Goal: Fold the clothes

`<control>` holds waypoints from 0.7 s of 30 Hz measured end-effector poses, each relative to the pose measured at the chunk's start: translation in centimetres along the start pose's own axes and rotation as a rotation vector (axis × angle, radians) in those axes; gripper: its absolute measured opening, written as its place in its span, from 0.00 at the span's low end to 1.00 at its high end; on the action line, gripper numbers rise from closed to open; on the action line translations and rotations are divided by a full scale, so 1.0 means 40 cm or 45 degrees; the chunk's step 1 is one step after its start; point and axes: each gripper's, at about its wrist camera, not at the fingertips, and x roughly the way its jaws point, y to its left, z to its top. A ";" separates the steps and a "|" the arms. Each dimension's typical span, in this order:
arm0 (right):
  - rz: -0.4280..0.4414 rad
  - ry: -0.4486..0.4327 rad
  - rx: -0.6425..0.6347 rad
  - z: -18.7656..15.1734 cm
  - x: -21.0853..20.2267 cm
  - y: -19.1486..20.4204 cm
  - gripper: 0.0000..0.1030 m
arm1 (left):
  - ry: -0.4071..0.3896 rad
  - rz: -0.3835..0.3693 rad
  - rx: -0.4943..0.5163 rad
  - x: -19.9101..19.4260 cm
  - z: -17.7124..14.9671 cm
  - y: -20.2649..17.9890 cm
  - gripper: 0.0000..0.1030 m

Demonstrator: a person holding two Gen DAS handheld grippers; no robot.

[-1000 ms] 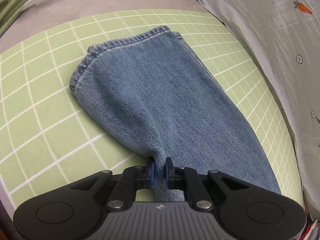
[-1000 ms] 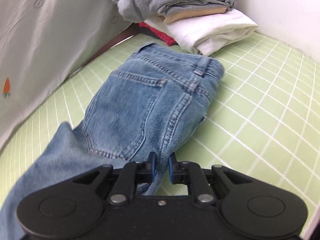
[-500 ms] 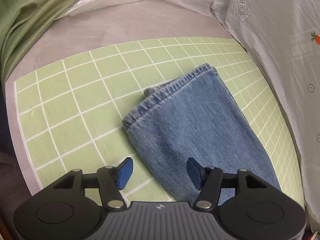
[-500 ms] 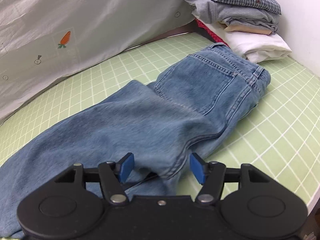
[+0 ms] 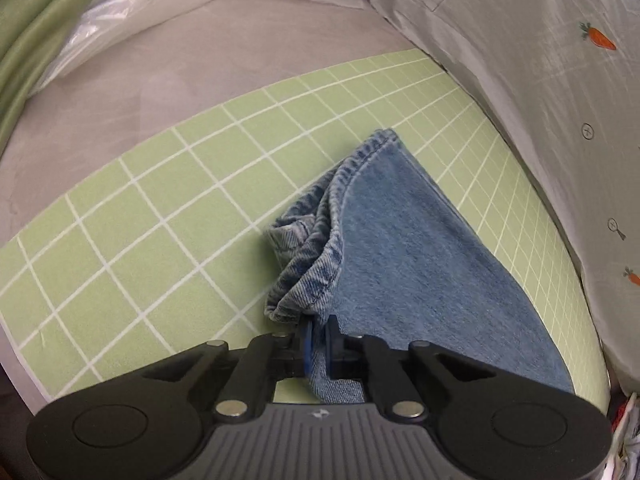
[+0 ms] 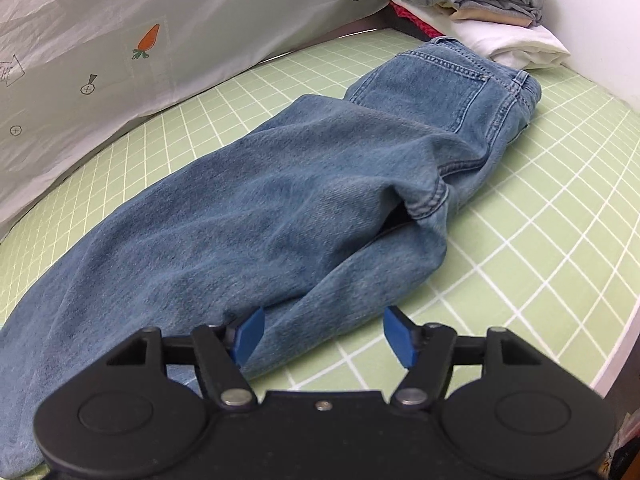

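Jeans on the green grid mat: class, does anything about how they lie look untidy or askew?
Yes. The jeans lie slanted and rumpled; at the leg hems, pinched by the left gripper, the layers bunch unevenly. The right gripper is open.

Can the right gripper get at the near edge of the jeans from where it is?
Probably yes: the right gripper is open, the jeans lie just ahead on the mat, and nothing blocks the way.

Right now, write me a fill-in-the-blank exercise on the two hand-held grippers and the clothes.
1. The left hand-held gripper is shut on the ____ end of the jeans.
2. The right hand-held gripper stands ____, its pads gripping nothing.
3. The jeans lie on a green ____ mat.
4. The printed vegetable on the white sheet is a ____.

Missing words: hem; open; grid; carrot
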 end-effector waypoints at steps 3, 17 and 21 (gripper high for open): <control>0.005 -0.010 -0.001 -0.011 -0.005 0.035 0.65 | -0.065 -0.081 0.081 -0.052 0.043 -0.032 0.01; -0.035 -0.002 -0.092 -0.036 -0.014 0.135 0.65 | -0.002 -0.032 0.118 0.011 0.091 0.039 0.01; -0.073 -0.024 -0.126 -0.036 -0.032 0.130 0.71 | 0.006 -0.038 0.077 0.023 0.080 0.071 0.02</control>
